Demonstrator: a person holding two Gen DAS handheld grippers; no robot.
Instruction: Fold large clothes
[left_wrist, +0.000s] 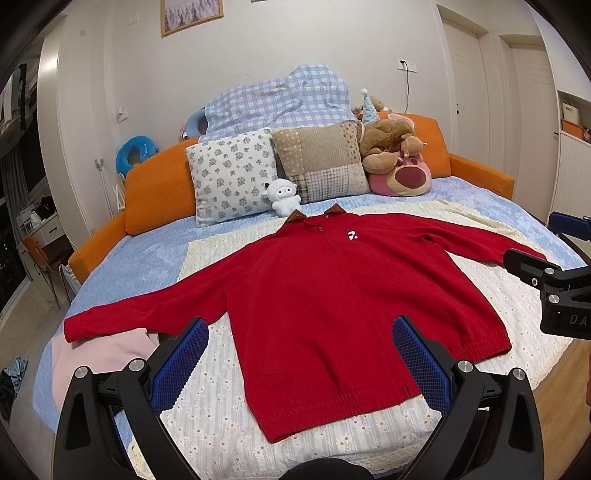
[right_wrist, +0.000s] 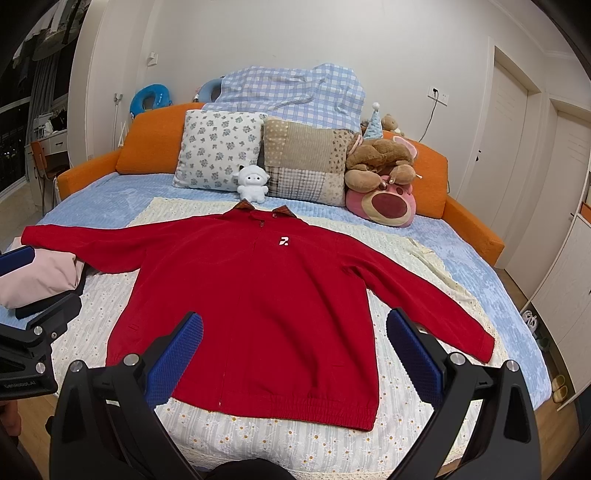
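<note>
The red zip-front jacket (left_wrist: 325, 295) lies face up and spread flat on the daisy-print blanket (left_wrist: 221, 417) that covers the middle of the bed (left_wrist: 155, 254), collar toward the pillows, hem toward the cameras, both sleeves stretched out sideways. Its left-view sleeve end rests on a folded pink garment (left_wrist: 99, 354) at the bed's edge.

Folding has not begun, so the step in hand looks like the first sleeve fold. To do it well, each cuff should be pinched near its end, lifted just clear of the blanket and carried across the chest so the sleeve lies straight, without dragging the body or rucking the elastic hem. The sleeve lying over the pink garment may need a cleaner lift to avoid pulling that along.

The left tongs (left_wrist: 297, 363) are spread wide over the hem, holding nothing and apparently not touching the cloth. The right tongs (right_wrist: 293, 356) are likewise wide apart and empty, hovering above the lower front.
</note>
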